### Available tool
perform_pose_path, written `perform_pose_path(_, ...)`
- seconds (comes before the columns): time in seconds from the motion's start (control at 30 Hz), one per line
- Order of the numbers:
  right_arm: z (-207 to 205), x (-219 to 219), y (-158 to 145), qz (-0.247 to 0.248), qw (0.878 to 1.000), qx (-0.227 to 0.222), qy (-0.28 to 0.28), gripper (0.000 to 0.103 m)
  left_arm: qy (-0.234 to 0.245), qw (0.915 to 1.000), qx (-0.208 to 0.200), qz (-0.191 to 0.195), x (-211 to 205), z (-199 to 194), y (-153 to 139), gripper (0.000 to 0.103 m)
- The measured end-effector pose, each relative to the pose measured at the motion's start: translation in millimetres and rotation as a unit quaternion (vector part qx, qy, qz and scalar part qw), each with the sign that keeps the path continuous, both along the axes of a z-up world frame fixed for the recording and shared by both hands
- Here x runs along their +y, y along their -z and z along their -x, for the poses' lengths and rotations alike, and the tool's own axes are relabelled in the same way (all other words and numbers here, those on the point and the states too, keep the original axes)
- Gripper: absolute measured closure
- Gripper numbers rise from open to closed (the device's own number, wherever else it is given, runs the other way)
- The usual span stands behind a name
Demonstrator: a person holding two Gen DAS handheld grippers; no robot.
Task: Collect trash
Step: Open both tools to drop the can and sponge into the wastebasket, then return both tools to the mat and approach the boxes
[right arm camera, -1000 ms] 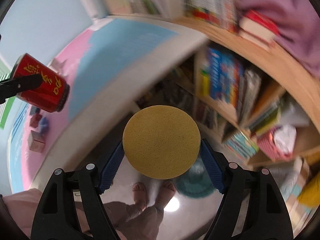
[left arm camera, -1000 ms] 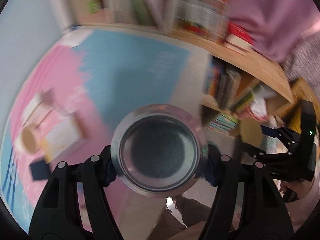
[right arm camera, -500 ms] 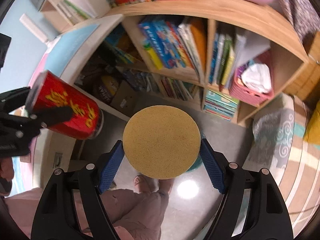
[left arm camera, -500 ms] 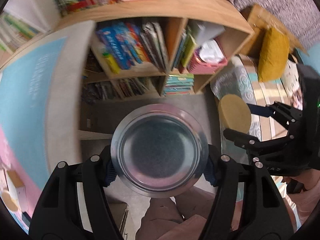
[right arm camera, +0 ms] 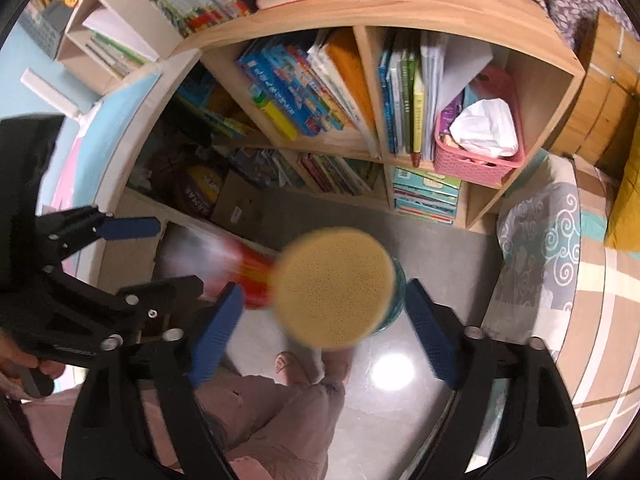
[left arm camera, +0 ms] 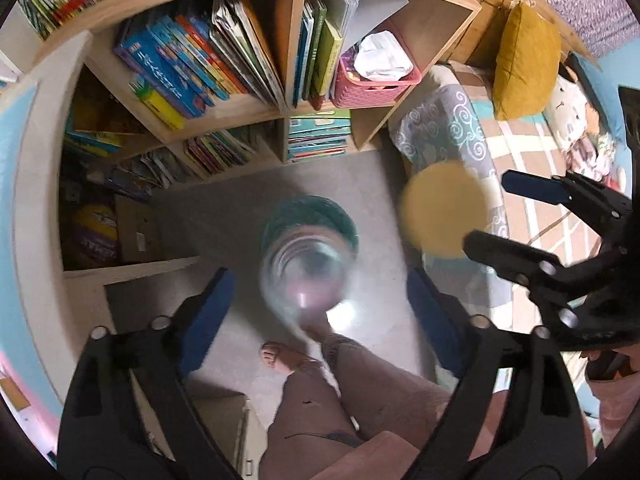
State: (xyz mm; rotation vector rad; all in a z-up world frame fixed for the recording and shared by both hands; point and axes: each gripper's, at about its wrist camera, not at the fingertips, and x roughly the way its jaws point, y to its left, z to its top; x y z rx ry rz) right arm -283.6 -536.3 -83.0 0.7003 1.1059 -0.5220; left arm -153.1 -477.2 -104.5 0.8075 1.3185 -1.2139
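Observation:
Both grippers hang open above a teal bin (left arm camera: 308,216) on the grey floor. In the left wrist view my left gripper (left arm camera: 320,304) has its jaws wide apart, and the red can (left arm camera: 306,276), seen end-on by its silver base and blurred, is loose between them over the bin's mouth. In the right wrist view my right gripper (right arm camera: 324,312) is open too, and the tan round cup (right arm camera: 334,288) is free of the pads and blurred, over the bin (right arm camera: 396,292). The can (right arm camera: 252,280) shows there as a red streak.
A wooden bookshelf (right arm camera: 380,4) full of books stands behind the bin, with a pink basket (right arm camera: 476,160) in it. A white table edge (left arm camera: 44,200) is at left, a patterned rug (right arm camera: 536,248) and a yellow cushion (left arm camera: 520,56) at right. The person's legs and feet (left arm camera: 292,356) are below.
Both grippers swung from the table over to the floor bin, then opened. The can and the cup have left the pads and are falling towards the bin.

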Motion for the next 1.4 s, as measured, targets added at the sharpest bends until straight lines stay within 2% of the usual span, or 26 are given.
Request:
perform_pose_path(0.23,8.7,-6.4,-0.2,-0.006,1.000,-0.005,0.008,0.015,-0.027,0.9996,-0.003,-0.004,3.2,-9.5,0.0,0.014)
perform_pose_path(0.47,-3.1,-5.3,-0.4,-0.005,1.000,-0.006,-0.018,0.015,-0.062,0.9980,-0.007,-0.001,21.0,-25.6,-7.9,0.014)
perform_pose_path(0.63,-25.0,-0.7,-7.6,-0.003,0.998,-0.019,-0.057,0.015,-0.104,0.9945,-0.014,0.008,45.3,-44.1,-19.8,0.014)
perform_pose_path(0.8,-63.6,14.2,-21.3,-0.003,0.990,-0.050,-0.131,0.015,-0.156,0.9869,-0.033,0.024,88.9,-69.2,-39.7,0.014)
perform_pose_path(0.93,-106.7,41.2,-32.8,-0.004,0.974,-0.069,-0.216,0.015,-0.204,0.9772,-0.052,0.031,133.7,-89.9,-55.5,0.014)
perform_pose_path(1.1,-164.8,92.9,-44.8,-0.003,0.943,-0.087,-0.323,0.015,-0.277,0.9570,-0.079,0.033,207.5,-112.5,-74.1,0.012)
perform_pose_path(1.2,-198.3,130.7,-51.9,-0.001,0.917,-0.096,-0.388,0.015,-0.314,0.9439,-0.098,0.031,253.9,-124.1,-83.7,0.010)
perform_pose_path(1.23,-211.5,146.6,-54.5,0.000,0.904,-0.098,-0.415,0.015,-0.321,0.9409,-0.102,0.029,264.7,-127.4,-85.5,0.010)
perform_pose_path(1.4,-251.7,206.7,-61.5,0.001,0.859,-0.106,-0.501,0.015,-0.367,0.9213,-0.127,0.016,340.2,-146.0,-93.1,0.010)
